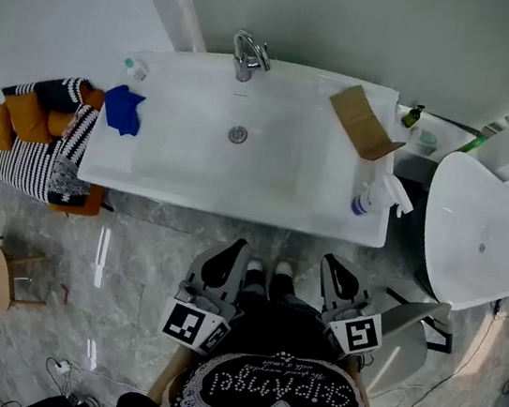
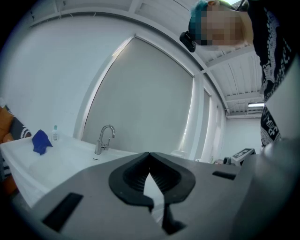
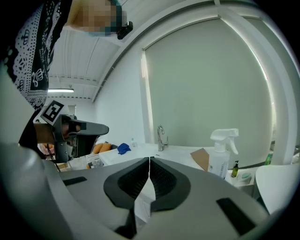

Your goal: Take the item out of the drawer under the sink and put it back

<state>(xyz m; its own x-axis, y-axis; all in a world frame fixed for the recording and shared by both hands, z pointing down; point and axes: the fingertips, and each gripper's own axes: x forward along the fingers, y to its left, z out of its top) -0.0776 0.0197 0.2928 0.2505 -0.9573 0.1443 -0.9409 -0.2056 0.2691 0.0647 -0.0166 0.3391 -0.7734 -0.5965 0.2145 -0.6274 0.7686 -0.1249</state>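
Held low against the person's lace-trimmed black top (image 1: pixel 277 402), the left gripper (image 1: pixel 234 254) and the right gripper (image 1: pixel 334 269) are both clenched on nothing, jaws meeting at the tips (bare sink shows behind them). Ahead stands the white sink (image 1: pixel 184 170) with its faucet (image 1: pixel 248 55). A blue cloth (image 1: pixel 123 109) sits on its left rim, and a cardboard piece (image 1: pixel 364 121) and spray bottle (image 1: pixel 379 196) on its right. Drawer and item lie under the basin, hidden from every view.
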